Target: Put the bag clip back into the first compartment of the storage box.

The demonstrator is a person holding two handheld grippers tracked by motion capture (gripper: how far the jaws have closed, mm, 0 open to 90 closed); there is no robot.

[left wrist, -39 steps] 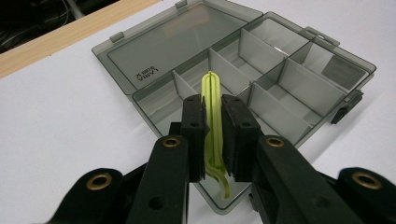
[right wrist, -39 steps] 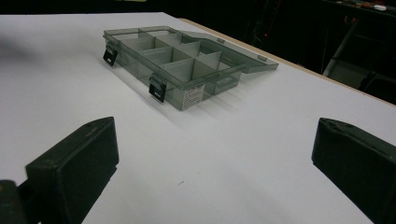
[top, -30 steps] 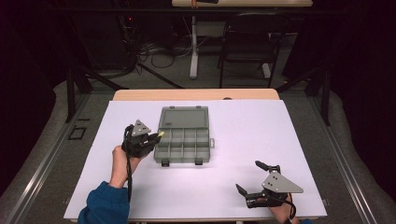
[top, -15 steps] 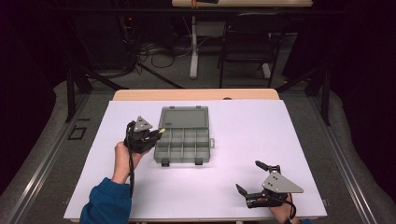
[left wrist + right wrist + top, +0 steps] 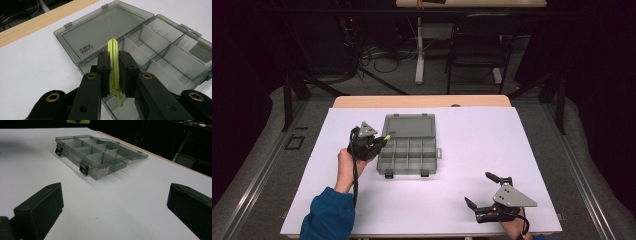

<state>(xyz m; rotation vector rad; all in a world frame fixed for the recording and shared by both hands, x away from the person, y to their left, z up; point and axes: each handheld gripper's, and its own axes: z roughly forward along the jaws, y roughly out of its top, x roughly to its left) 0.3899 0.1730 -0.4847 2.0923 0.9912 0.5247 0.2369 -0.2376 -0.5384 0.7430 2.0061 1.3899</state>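
The left tool [image 5: 113, 72] was clamped on a yellow-green rubber band [image 5: 113, 60] above the open organizer box [image 5: 408, 150] at frame centre. It seemed best to lower into one compartment before releasing. The right tool [image 5: 492, 195], jaws apart, rested at lower right.

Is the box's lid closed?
No, the box lies open, its lid folded back flat on the table so the empty compartments show.
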